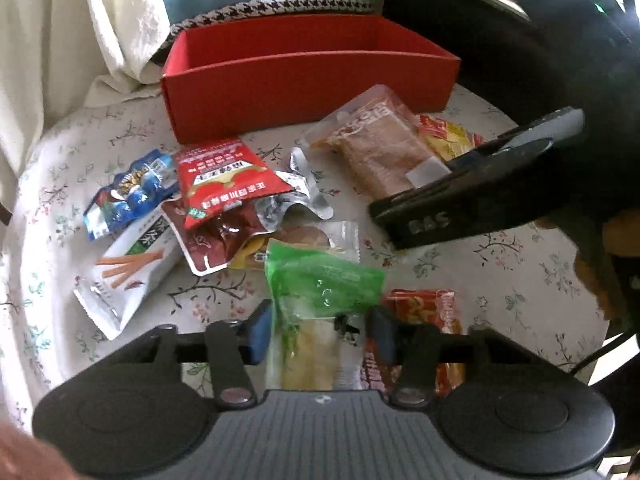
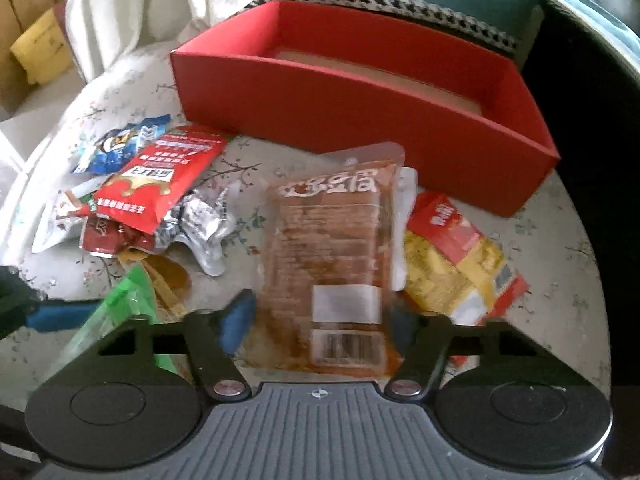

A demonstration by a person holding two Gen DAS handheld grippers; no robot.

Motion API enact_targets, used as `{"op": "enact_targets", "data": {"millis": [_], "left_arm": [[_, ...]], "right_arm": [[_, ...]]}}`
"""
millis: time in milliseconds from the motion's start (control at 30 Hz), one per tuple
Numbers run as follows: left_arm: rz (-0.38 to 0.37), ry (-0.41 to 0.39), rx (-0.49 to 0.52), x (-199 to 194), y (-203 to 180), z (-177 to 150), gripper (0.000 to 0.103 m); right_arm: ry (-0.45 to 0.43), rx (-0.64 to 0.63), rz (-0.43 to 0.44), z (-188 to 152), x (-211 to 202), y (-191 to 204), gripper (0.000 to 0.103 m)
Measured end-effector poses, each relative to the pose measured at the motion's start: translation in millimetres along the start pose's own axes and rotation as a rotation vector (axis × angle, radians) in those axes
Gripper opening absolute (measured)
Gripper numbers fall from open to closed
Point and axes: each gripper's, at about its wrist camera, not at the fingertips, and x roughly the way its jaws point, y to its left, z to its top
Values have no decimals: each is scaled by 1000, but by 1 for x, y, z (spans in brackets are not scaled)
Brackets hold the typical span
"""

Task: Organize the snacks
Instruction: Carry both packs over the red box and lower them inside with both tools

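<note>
An open red cardboard box [image 2: 360,120] stands empty at the back of the table. In front lie scattered snack packets: a clear pouch of brown tofu [image 2: 332,240], a green-topped clear packet [image 1: 320,288], a red foil sachet [image 1: 228,176], a blue wrapper [image 1: 128,192], a white stick-snack bag [image 1: 128,272] and a red-and-yellow packet [image 2: 460,252].

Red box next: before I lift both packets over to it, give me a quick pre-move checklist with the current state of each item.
1. Red box has room inside: ok, nothing visible in it.
2. Left gripper around the green packet: ok, fingers flank it.
3. Left grip firm: cannot tell.
4. Right gripper around the brown clear packet: ok.
5. Right grip firm: cannot tell, contact blurred.
6. Yellow-red packet free of the brown one: not ok, its edge is tucked beneath.
</note>
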Motion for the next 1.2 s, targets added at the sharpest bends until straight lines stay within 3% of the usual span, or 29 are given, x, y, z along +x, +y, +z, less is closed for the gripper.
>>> {"op": "enact_targets", "data": {"millis": [100, 467, 867, 1200], "left_arm": [[7, -20, -39, -7, 10, -2, 38], [-54, -159, -160, -41, 31, 26, 37], [-101, -240, -198, -48, 42, 57, 37], [-102, -327, -234, -45, 56, 101, 37]], "right_arm": [[-6, 21, 17, -3, -8, -6, 60], [-153, 124, 110, 5, -53, -30, 60], [-255, 168, 97, 22, -69, -41, 60], [-334, 217, 62, 48, -70, -57, 60]]}}
